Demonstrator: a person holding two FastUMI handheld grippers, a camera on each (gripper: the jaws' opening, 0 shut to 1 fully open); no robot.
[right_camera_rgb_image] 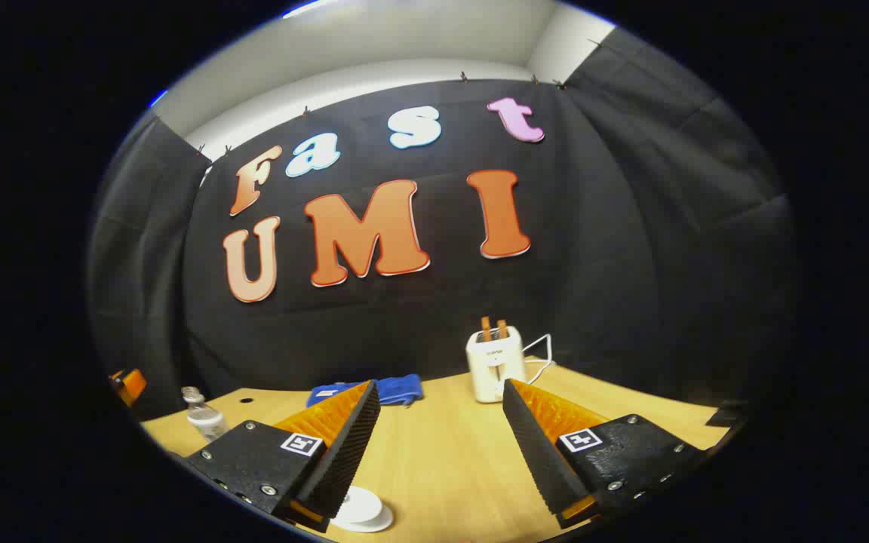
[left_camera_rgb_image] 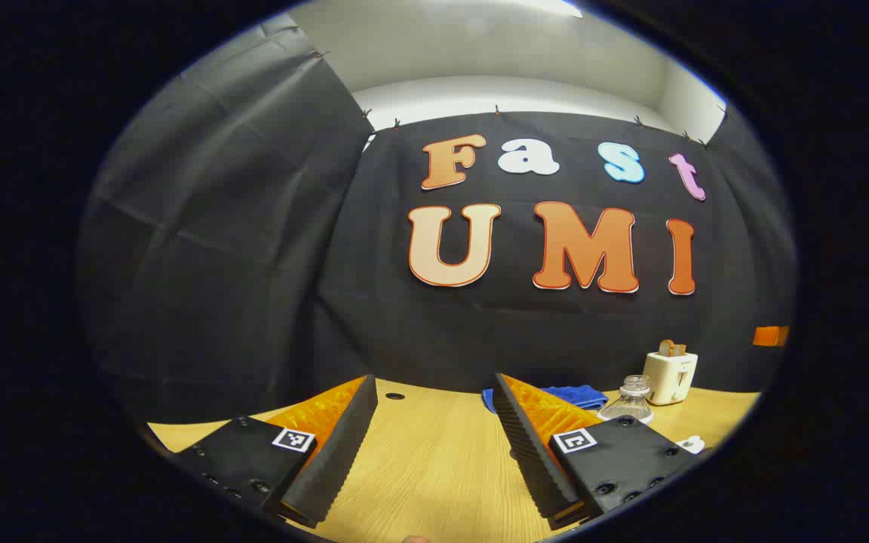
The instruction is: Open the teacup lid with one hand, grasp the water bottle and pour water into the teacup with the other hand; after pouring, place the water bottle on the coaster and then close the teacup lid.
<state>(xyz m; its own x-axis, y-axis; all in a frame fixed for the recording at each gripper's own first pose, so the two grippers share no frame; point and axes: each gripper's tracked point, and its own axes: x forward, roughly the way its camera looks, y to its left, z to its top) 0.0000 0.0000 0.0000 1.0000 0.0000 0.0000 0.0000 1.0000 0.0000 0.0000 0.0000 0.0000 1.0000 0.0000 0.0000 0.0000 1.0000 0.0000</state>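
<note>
- Presently idle over the wooden worktop (left_camera_rgb_image: 434, 460): left gripper (left_camera_rgb_image: 434, 381) with fingers spread wide, nothing between them, touching nothing.
- Same for the right gripper (right_camera_rgb_image: 440, 385): fingers wide apart, bare worktop in the gap, no contact.
- Water bottle (right_camera_rgb_image: 204, 418) at about eight o'clock in the right gripper view, upright near the worktop's far left edge, well apart from the fingers.
- Probably light, thin-walled clear plastic that dents under a hard squeeze and turns slippery if wet; best taken around the mid-body, below the cap, with moderate pressure.
- Clear domed glass vessel with a knob on top, likely the teacup (left_camera_rgb_image: 628, 400) with its lid on, at about four o'clock in the left gripper view, just in front of the toaster (left_camera_rgb_image: 670, 373) and beside a blue cloth (left_camera_rgb_image: 555, 394).
- Likely fragile and smooth; lid best pinched by the small knob and lifted straight up, gently, to avoid tipping the cup.
- White round disc (right_camera_rgb_image: 359, 509), possibly the coaster, at six to seven o'clock in the right gripper view, lying just under the left-hand finger; cannot tell whether touching.
- Toaster also at twelve o'clock beyond the right fingers.
</note>
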